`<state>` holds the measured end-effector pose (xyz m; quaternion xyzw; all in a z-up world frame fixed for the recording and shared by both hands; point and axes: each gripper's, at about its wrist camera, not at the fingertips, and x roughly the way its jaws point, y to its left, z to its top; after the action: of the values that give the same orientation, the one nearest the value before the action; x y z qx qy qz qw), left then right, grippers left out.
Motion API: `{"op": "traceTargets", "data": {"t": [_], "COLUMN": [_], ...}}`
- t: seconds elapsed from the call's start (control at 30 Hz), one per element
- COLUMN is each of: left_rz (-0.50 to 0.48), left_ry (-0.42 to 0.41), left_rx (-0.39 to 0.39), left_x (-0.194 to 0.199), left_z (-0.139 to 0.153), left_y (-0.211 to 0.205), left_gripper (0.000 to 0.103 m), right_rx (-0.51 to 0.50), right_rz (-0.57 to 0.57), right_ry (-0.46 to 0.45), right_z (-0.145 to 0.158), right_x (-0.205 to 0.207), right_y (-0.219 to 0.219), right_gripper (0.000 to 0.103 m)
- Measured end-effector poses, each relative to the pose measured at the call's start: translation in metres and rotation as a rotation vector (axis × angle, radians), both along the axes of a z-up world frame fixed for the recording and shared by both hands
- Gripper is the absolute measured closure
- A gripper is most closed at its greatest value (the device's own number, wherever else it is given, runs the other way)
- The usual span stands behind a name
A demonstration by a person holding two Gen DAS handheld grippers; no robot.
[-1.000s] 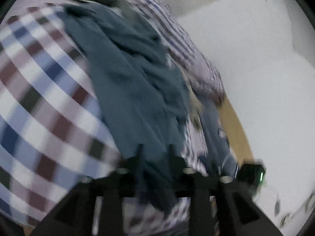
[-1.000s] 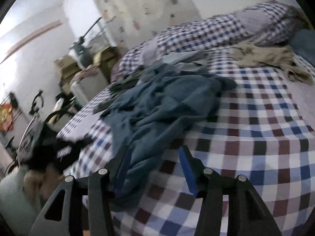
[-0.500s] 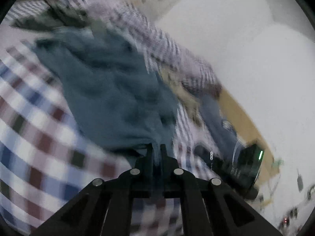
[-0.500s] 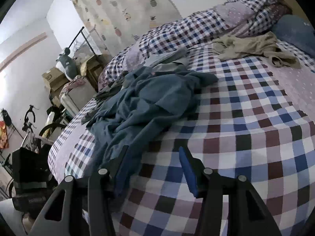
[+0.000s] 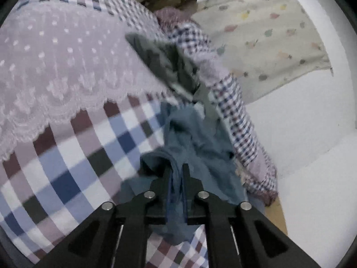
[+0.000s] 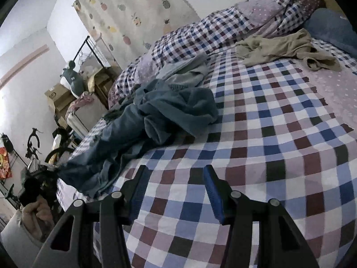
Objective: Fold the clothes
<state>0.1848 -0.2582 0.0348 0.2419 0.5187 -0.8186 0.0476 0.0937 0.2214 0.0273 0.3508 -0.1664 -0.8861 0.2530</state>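
Clamping a hem of the blue garment point(image 5: 196, 143), the left gripper point(image 5: 176, 174) anchored it for spreading on the checked bedspread point(image 6: 279, 134); the right gripper point(image 6: 174, 178) hovered beside the garment, jaws apart and empty.

Blue pillow point(image 6: 332, 29) cut by frame edge

No text, label, brand, number or sign can be read anywhere in either view.
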Motion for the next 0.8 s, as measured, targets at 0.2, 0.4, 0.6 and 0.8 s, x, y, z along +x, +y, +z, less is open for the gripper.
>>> {"op": "traceTargets", "data": {"t": [0.2,0.4,0.6,0.8], "left_rz": [-0.030,0.013,-0.024,-0.272], "left_ry": [-0.021,-0.018,0.028,-0.131], "left_rx": [-0.106,-0.187,-0.206,-0.233], "left_x": [-0.004,0.020,0.044,0.011], "left_z": [0.006,0.020,0.036,0.009], "left_y": [0.030,0.011,0.006,0.050], "left_gripper": [0.040,0.024,0.020,0.020], "right_rx": [0.061,0.145,0.235,0.216], "right_rz": [0.021,0.080,0.145,0.115], "right_ry": [-0.005,0.071,0.123,0.087], "right_z": [-0.008,0.002,0.005,-0.008], "right_x": [-0.008,-0.019,-0.035,-0.048], "right_y": [-0.023,-0.054,-0.079,-0.080], "right_gripper": [0.048,0.049,0.056,0.056]}}
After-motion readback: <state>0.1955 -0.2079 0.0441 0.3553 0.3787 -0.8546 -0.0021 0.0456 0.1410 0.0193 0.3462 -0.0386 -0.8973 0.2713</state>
